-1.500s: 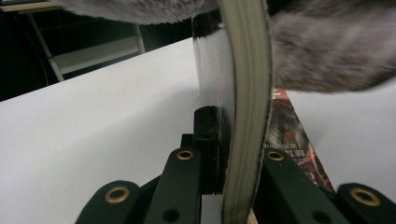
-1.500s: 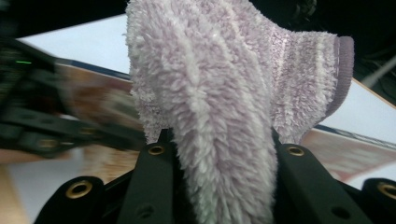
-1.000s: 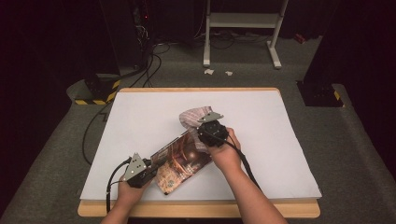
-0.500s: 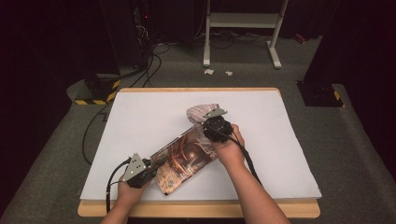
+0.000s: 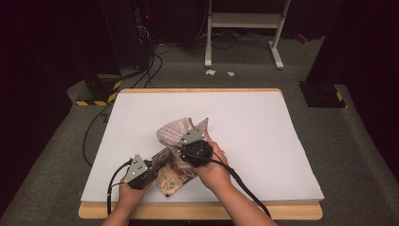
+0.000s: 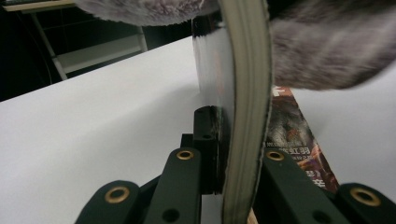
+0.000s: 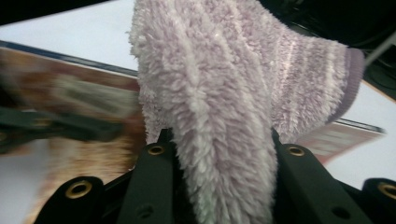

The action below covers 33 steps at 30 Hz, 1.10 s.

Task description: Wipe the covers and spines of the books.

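Observation:
A glossy magazine (image 5: 170,178) lies on the white table sheet (image 5: 244,122) near the front edge. My left gripper (image 5: 156,165) is shut on a thick sheaf of its pages (image 6: 245,116), which stands on edge between the jaws, while its printed cover (image 6: 299,149) lies flat beyond. A fuzzy pale pink sock (image 5: 175,132) hangs over the magazine's far end. My right gripper (image 5: 184,140) is shut on the sock (image 7: 224,107), whose pile bulges between the jaws. In the left gripper view the sock (image 6: 322,51) blurs across the top.
The wooden table edge (image 5: 197,210) runs just below both hands. Cables (image 5: 96,127) trail off the left side onto the grey floor. A white metal stand (image 5: 244,21) and dark equipment stand beyond the table's far edge.
My right gripper has carried the sock left and toward the near edge, over the magazine's far end. The left gripper has stayed put on the pages.

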Tool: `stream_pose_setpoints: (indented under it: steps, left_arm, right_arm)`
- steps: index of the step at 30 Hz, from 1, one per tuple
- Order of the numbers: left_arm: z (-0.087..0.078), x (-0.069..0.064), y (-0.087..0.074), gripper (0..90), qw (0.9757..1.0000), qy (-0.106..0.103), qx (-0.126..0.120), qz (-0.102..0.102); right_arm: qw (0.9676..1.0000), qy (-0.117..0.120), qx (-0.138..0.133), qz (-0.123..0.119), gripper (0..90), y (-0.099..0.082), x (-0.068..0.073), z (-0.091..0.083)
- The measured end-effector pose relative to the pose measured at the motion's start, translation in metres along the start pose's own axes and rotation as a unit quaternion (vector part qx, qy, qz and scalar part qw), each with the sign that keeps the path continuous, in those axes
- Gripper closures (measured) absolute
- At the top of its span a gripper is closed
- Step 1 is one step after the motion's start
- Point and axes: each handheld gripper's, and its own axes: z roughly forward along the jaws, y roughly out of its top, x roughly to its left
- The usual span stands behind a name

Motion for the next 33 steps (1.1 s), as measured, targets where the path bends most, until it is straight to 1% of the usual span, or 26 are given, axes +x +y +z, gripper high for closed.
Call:
stream_pose_setpoints:
  steps: [1,2,3,4,5,6,12,14,16,19,21,24,25,29,30,32,33]
  left_arm:
    - [0.000,0.000,0.000,83.4,1.0000,0.001,0.000,0.000]
    - [0.000,0.000,0.000,83.4,1.0000,0.001,0.000,0.000]
    - [0.000,0.000,0.000,83.4,1.0000,0.001,0.000,0.000]
    - [0.000,0.000,0.000,83.4,1.0000,0.002,-0.001,0.000]
    - [0.000,0.000,0.000,83.5,1.0000,0.002,-0.001,0.000]
    - [0.000,-0.001,0.000,83.5,1.0000,0.003,0.000,0.002]
    - [0.001,-0.001,0.000,83.5,0.9999,0.008,0.002,0.008]
    - [0.001,-0.002,0.000,83.5,0.9999,0.008,0.001,0.007]
    - [0.001,-0.002,0.001,83.5,0.9999,0.008,0.000,0.007]
    - [0.001,-0.002,0.001,83.5,1.0000,0.006,0.000,0.006]
    - [0.001,-0.002,0.001,83.5,1.0000,0.003,-0.001,0.006]
    - [0.001,-0.001,0.001,83.5,1.0000,0.003,0.000,0.006]
    - [0.001,-0.001,0.001,83.5,1.0000,0.002,0.001,0.006]
    - [0.001,-0.002,0.000,83.5,1.0000,0.004,0.001,0.008]
    - [0.001,-0.002,0.000,83.5,1.0000,0.004,0.001,0.008]
    - [0.001,-0.002,0.000,83.5,1.0000,0.004,0.001,0.008]
    - [0.001,-0.002,0.000,83.5,1.0000,0.004,0.002,0.008]
  right_arm:
    - [1.0000,0.008,-0.003,-0.003,69.0,0.001,0.005,-0.002]
    - [1.0000,0.008,-0.003,-0.003,69.0,0.001,0.005,-0.002]
    - [0.9998,0.019,-0.007,-0.009,69.0,0.003,0.015,-0.005]
    - [0.9996,0.022,-0.009,-0.011,69.0,0.004,0.018,-0.006]
    - [0.9996,0.022,-0.009,-0.011,69.0,0.004,0.018,-0.006]
    - [0.9992,0.032,-0.014,-0.017,69.0,0.006,0.026,-0.008]
    - [0.9979,0.052,-0.020,-0.034,69.0,0.010,0.045,-0.014]
    - [0.9976,0.051,-0.020,-0.041,69.0,0.012,0.049,-0.016]
    - [0.9978,0.046,-0.020,-0.043,69.0,0.012,0.049,-0.016]
    - [0.9986,0.040,-0.015,-0.032,69.0,0.012,0.039,-0.013]
    - [0.9993,0.029,-0.011,-0.022,69.1,0.010,0.028,-0.010]
    - [0.9999,0.015,-0.001,0.002,69.1,0.006,0.010,-0.005]
    - [1.0000,0.007,0.003,0.005,69.1,0.004,0.003,-0.002]
    - [0.9992,-0.016,0.018,0.032,69.2,-0.003,-0.024,0.006]
    - [0.9992,-0.016,0.018,0.032,69.2,-0.003,-0.024,0.006]
    - [0.9982,-0.033,0.027,0.042,69.2,-0.007,-0.038,0.010]
    - [0.9973,-0.041,0.033,0.050,69.1,-0.009,-0.048,0.013]
